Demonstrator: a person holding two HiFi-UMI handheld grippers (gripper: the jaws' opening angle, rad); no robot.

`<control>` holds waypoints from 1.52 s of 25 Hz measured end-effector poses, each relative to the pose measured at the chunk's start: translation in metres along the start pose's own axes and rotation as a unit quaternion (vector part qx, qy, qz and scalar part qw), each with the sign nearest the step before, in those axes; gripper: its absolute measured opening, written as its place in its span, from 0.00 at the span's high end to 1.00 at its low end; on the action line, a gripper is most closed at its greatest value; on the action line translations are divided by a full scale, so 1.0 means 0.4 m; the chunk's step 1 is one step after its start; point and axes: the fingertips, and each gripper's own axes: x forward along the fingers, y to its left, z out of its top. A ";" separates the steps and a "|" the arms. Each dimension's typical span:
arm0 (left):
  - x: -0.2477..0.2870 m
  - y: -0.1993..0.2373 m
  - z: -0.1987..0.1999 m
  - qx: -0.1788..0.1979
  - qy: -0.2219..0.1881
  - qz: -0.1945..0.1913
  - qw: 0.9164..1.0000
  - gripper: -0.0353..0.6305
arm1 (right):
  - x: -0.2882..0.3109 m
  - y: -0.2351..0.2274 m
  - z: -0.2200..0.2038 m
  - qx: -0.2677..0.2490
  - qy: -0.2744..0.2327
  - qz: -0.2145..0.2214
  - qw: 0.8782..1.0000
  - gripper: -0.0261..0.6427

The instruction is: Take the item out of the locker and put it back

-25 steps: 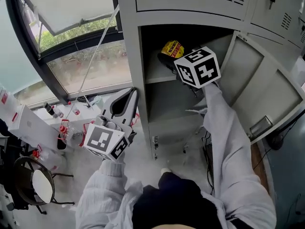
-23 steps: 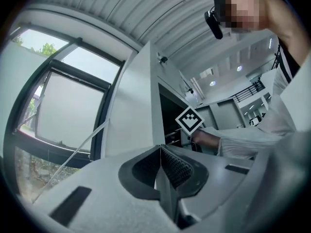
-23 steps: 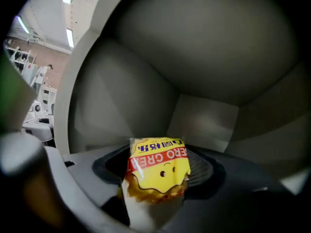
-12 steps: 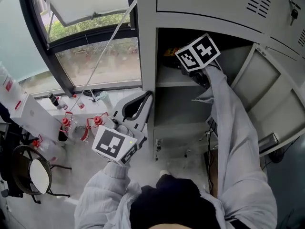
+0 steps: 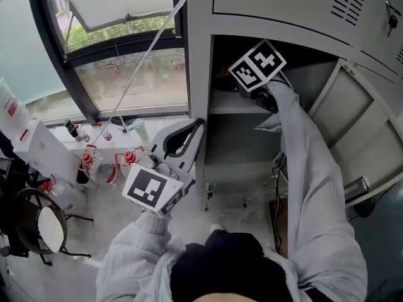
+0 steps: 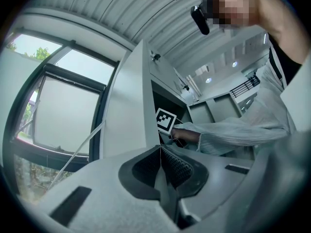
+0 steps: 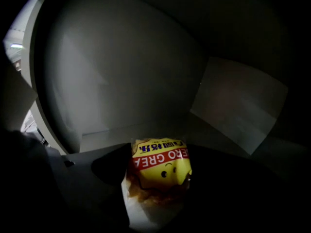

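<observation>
Jaws of right gripper (image 7: pixel 156 152) clamp yellow snack packet (image 7: pixel 164 171) between them.

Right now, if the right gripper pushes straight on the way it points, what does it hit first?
Probably the grey metal locker shelf, just beyond the yellow snack packet that the right gripper holds; the depth is unclear.

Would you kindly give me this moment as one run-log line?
right gripper: shut on snack packet, inside locker above shelf | left gripper: shut, empty, outside locker | door: open
</observation>
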 end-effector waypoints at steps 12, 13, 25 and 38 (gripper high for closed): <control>-0.015 0.001 -0.004 -0.011 0.007 0.015 1.000 0.93 | -0.025 -0.032 0.016 -0.036 -0.018 -0.075 0.996 0.21; -0.020 0.001 -0.004 -0.014 0.007 0.015 1.000 0.93 | -0.029 -0.032 0.020 -0.040 -0.023 -0.080 0.996 0.19; -0.118 -0.022 -0.016 -0.025 0.023 0.024 0.999 0.93 | -0.151 0.022 -0.036 -0.024 -0.071 -0.135 0.988 0.14; -0.275 -0.151 -0.123 -0.099 0.060 0.003 0.993 0.93 | -0.339 0.353 -0.206 0.022 -0.145 -0.151 0.978 0.14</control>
